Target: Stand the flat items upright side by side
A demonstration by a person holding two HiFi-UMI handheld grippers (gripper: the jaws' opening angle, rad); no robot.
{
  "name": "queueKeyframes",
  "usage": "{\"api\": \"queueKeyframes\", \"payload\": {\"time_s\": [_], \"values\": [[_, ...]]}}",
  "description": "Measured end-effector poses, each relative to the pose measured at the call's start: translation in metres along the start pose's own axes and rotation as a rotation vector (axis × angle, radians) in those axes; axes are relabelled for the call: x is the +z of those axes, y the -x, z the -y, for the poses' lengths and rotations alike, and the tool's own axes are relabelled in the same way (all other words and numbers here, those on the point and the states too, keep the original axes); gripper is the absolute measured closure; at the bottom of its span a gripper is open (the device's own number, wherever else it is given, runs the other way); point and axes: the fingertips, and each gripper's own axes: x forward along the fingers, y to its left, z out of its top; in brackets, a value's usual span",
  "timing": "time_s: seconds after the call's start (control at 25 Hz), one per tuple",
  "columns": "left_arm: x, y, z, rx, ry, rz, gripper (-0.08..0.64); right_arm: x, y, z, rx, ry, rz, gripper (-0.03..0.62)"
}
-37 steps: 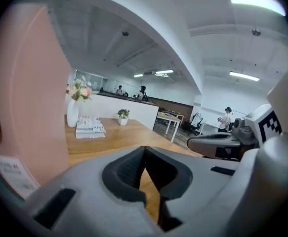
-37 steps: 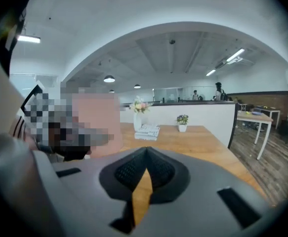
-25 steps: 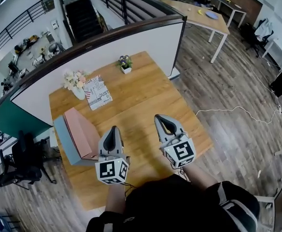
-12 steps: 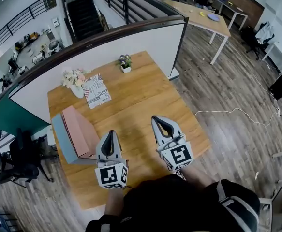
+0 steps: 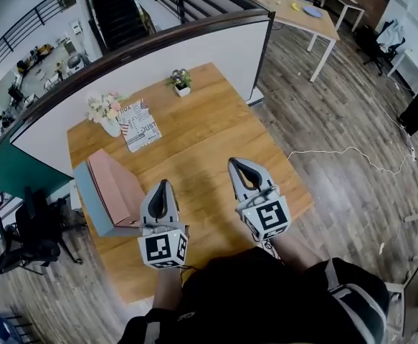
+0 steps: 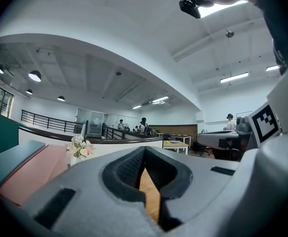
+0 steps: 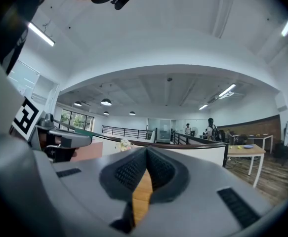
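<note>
A pink flat item [image 5: 117,186] leans tilted against a grey-blue flat item [image 5: 88,196] at the table's left edge. A printed magazine [image 5: 140,125] lies flat at the far left, beside the flower vase. My left gripper [image 5: 162,185] hovers shut and empty over the near table, just right of the pink item [image 6: 30,174]. My right gripper [image 5: 236,165] is level beside it, also shut with nothing between its jaws. In each gripper view the closed jaws frame a strip of wooden table, left gripper [image 6: 144,157] and right gripper [image 7: 146,156].
A white vase of flowers [image 5: 105,112] and a small potted plant [image 5: 181,81] stand at the table's far side against a white partition [image 5: 158,56]. The wooden table [image 5: 209,131] ends in open floor on the right. An office chair [image 5: 29,239] stands at the left.
The left gripper has rolled slightly. Both grippers otherwise keep their places with jaws shut; the flat items have not moved.
</note>
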Motion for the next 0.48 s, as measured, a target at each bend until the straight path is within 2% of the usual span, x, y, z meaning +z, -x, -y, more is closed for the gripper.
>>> {"api": "queueKeyframes", "payload": {"time_s": [0.28,0.48], "values": [[0.010,-0.006,-0.003,-0.009,-0.020,0.001,0.554,0.000,-0.002,0.003,-0.005,-0.001,-0.015,0.588],[0.002,0.002,0.010,-0.037,-0.013,-0.024,0.554,-0.005,0.008,-0.005,0.008,-0.003,-0.030,0.588]]}}
